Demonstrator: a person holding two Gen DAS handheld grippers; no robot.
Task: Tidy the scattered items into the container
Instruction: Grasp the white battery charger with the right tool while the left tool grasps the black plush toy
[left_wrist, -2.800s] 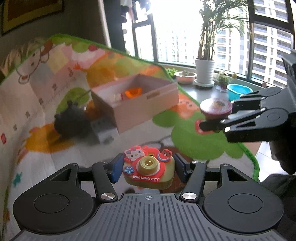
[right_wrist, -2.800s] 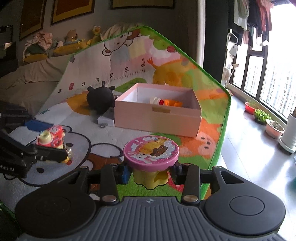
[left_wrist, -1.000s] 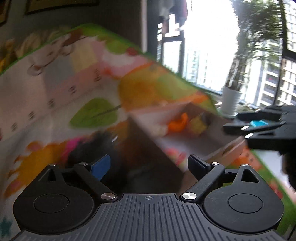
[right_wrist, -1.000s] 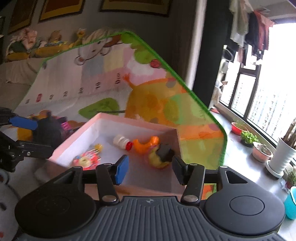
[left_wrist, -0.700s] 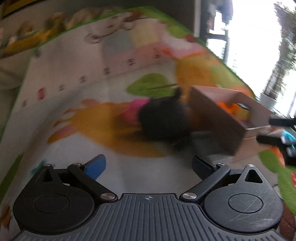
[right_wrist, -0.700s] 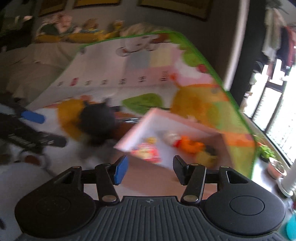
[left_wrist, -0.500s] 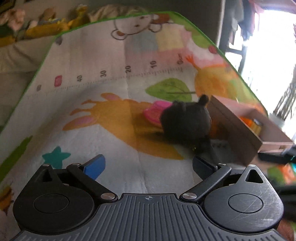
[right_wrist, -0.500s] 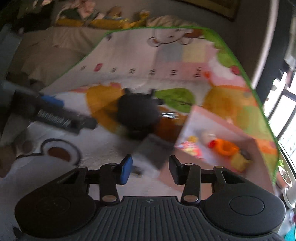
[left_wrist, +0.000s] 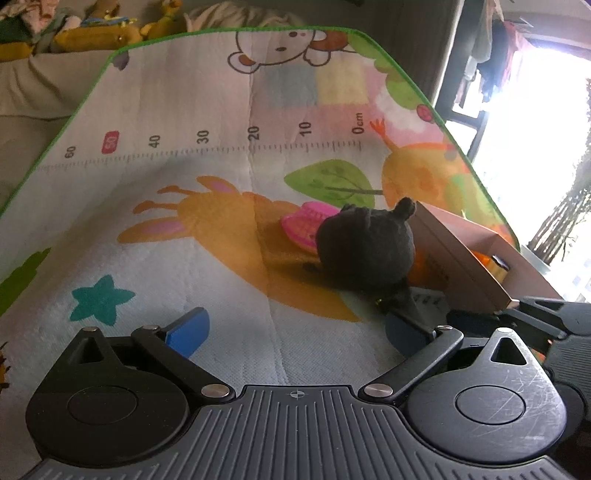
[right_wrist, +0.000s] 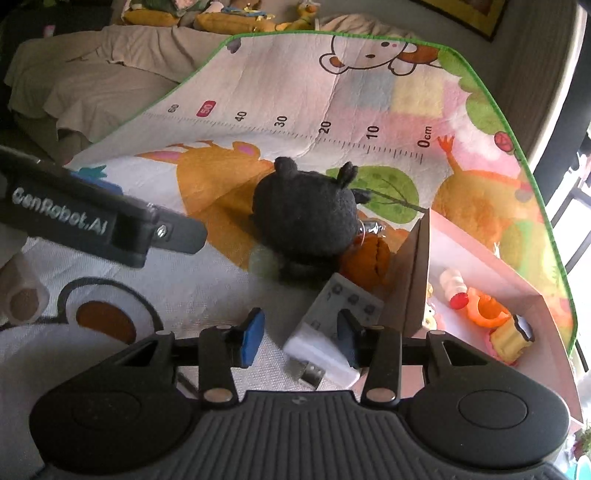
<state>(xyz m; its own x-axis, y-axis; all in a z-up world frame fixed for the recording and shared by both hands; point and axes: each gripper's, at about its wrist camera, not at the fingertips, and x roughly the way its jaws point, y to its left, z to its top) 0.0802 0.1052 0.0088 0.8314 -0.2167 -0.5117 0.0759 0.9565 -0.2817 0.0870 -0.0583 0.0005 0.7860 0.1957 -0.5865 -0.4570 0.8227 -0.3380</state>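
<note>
From left to right, we see the left gripper (left_wrist: 295, 328) spread wide and empty above the play mat (left_wrist: 207, 192); the black plush toy (right_wrist: 304, 221) just beside the pink box (right_wrist: 417, 280); then the right gripper (right_wrist: 301, 334), also parted and empty, low over the white USB adapter (right_wrist: 328, 332) lying against the box's outer wall.

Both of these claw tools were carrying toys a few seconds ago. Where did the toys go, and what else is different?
Both tools let go. The left gripper dropped its camera toy and the right gripper its pink-lidded toy into the pink box; both now stand open and empty, swung down over the mat beside the box. The black plush and white USB adapter remain outside the box.
</note>
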